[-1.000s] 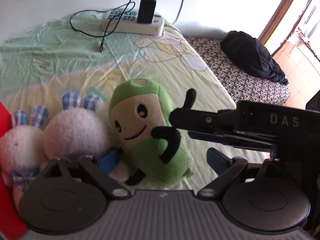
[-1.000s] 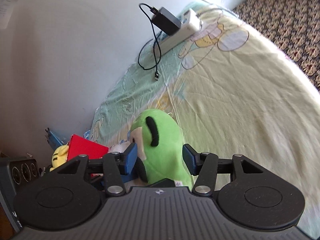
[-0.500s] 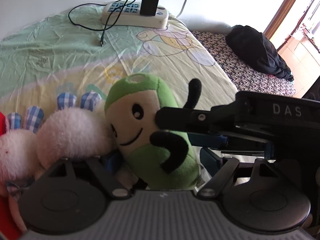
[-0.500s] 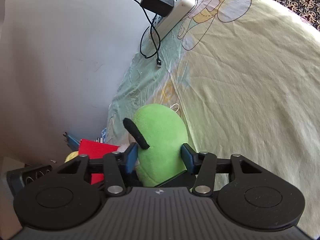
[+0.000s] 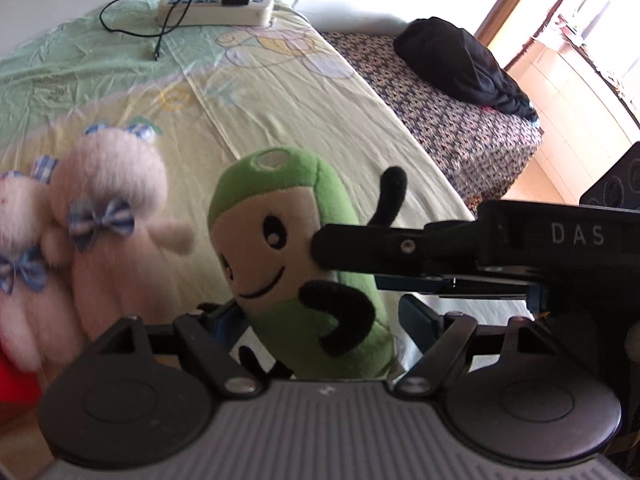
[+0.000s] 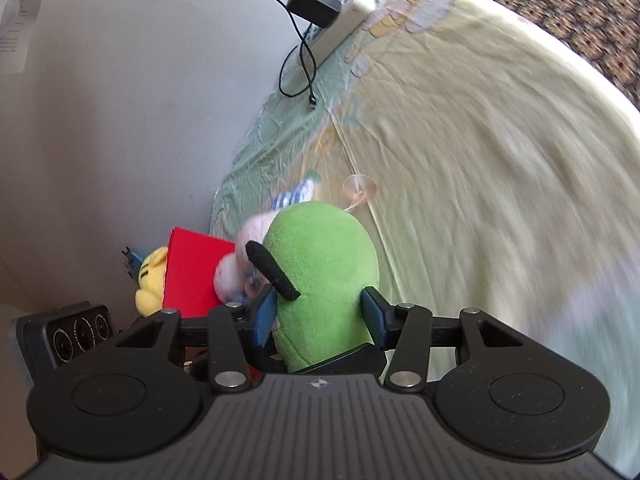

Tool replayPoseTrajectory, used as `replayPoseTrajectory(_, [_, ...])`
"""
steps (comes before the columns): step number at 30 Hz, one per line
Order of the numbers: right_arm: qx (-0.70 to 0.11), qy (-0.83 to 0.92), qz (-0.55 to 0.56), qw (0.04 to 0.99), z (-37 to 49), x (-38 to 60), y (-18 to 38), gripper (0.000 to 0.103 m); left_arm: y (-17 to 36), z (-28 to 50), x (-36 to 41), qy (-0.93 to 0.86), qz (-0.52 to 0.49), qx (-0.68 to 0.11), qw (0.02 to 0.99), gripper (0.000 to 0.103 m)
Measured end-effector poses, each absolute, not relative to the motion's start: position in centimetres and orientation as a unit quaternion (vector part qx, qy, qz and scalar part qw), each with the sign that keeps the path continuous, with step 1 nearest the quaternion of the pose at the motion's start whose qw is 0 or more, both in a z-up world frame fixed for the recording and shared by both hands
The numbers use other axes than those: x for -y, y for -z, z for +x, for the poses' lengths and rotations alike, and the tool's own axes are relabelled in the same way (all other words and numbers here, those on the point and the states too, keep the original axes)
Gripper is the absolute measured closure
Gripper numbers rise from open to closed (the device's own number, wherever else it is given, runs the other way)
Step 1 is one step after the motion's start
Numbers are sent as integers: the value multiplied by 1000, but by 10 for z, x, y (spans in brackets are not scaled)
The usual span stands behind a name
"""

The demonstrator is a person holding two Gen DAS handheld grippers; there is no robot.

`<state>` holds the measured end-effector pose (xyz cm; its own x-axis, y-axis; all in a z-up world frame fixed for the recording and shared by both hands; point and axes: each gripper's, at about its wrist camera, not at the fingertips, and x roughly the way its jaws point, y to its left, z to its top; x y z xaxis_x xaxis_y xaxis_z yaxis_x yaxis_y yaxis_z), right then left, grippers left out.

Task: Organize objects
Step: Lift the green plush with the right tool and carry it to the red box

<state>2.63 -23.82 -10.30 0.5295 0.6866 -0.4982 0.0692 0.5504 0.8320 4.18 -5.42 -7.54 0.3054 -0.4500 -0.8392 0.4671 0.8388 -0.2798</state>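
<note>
"DAS" on right gripper (image 6: 320, 312), green plush (image 5: 296, 264)

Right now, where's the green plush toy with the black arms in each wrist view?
Left wrist: green plush toy at centre, face toward the camera, between the left gripper fingers, with the right gripper's black finger across its right side.
Right wrist: its back at lower centre, clamped in the right gripper.
Shared landmark: white power strip with black charger at the bed's far edge.

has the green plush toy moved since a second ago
Yes. In the right wrist view the green plush toy, clamped by the right gripper, has risen clear of the bedsheet, away from the red box.
</note>
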Motion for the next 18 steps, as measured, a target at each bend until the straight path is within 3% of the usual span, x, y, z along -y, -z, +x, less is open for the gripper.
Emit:
replayPoseTrajectory(7, [-432, -196, 420, 773, -7, 218, 91, 53, 66, 14, 33, 295, 12, -508, 809, 22])
replayPoseTrajectory(18, [-381, -238, 418, 790, -38, 159, 56, 53, 18, -27, -38, 297, 34, -432, 851, 22])
